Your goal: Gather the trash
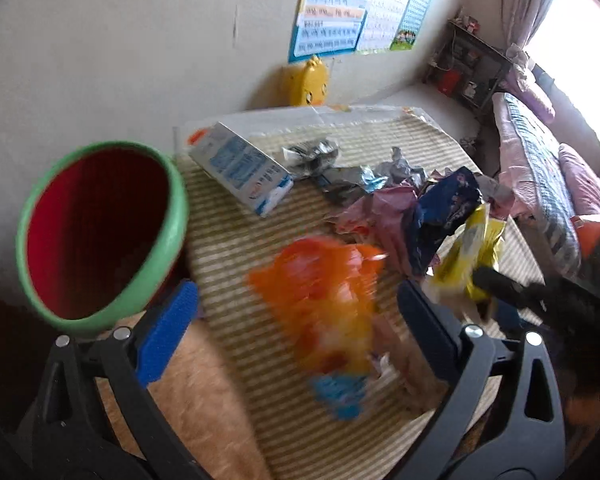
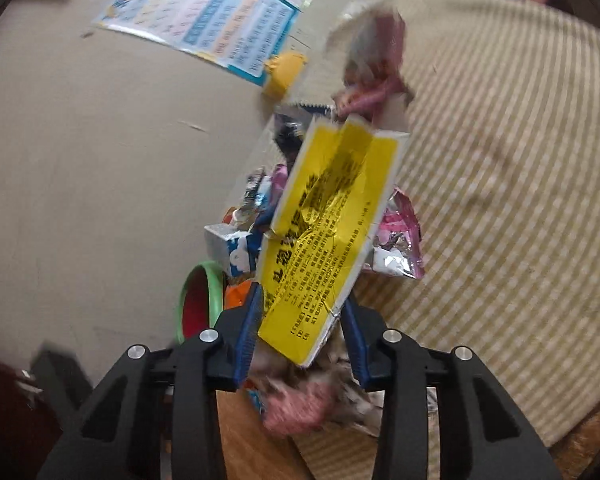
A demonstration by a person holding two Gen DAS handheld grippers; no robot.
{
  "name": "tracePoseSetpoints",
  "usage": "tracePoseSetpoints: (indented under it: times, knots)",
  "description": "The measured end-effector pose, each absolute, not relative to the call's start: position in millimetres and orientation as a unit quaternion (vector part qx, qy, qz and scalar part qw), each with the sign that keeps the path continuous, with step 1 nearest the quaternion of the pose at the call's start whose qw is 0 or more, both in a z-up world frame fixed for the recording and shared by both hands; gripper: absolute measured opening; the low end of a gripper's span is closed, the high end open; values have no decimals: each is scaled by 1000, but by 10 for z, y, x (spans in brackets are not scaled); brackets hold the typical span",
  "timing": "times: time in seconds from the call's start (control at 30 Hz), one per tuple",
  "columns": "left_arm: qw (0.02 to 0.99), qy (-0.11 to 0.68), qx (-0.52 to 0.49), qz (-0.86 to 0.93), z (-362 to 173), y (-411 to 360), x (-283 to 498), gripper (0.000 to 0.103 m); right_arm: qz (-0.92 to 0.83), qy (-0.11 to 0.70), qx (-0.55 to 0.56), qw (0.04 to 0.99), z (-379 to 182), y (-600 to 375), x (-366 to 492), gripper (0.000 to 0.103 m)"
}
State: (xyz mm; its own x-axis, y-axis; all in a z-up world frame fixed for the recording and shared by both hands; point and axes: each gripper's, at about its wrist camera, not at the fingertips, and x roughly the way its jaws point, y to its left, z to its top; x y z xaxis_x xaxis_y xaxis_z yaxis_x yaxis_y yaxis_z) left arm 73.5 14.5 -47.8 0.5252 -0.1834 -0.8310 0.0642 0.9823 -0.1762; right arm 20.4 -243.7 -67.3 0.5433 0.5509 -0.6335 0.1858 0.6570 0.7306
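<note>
Clearly pinched between right gripper point(image 2: 302, 330) pads: creased yellow wrapper point(image 2: 332, 216) with black print, long axis slanting up-right from green-rimmed bin point(image 2: 204, 300); left gripper point(image 1: 296, 316) spread.

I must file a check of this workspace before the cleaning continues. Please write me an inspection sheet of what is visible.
Surface: striped mat over a wooden table top.
Job's things: green bin with red inside at the mat's left edge; yellow wrapper; orange wrapper, blurred; milk carton; dark blue packet; pink and silver wrappers in a heap.
Clutter: yellow duck-shaped item against the wall.
Grippers: left gripper open above the orange wrapper; right gripper shut on the yellow wrapper.
Cables: nothing seen.
Surroundings: wall posters, shelf, bed with bedding, bright window.
</note>
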Motion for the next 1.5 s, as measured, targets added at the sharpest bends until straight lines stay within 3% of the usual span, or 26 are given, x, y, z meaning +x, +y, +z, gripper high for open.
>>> tracePoseSetpoints:
  times: [0.2,0.57,0.87,0.93,1.03,1.33,1.5]
  knots:
    - [829,552,-69,-62,-807,22,841,88,94,437,328,832,-503,-2392,-149,36]
    - [830,551,-77,-42,-717,274,528,88,48,376,293,878,-330,-2487,-289,30]
    - [823,567,3,-45,-943,-12,587,89,30,475,278,835,-655,-2468,25,31]
    - [822,567,10,-47,-978,-45,586,89,21,484,278,830,-721,-2495,10,34]
    - [820,570,26,-47,-1035,-95,596,89,12,503,284,817,-845,-2534,-12,56]
    - [811,581,6,-64,-1079,-155,541,88,28,515,269,813,-826,-2394,98,62]
    - [816,575,10,-52,-1118,-161,547,88,39,541,265,797,-775,-2430,-56,72]
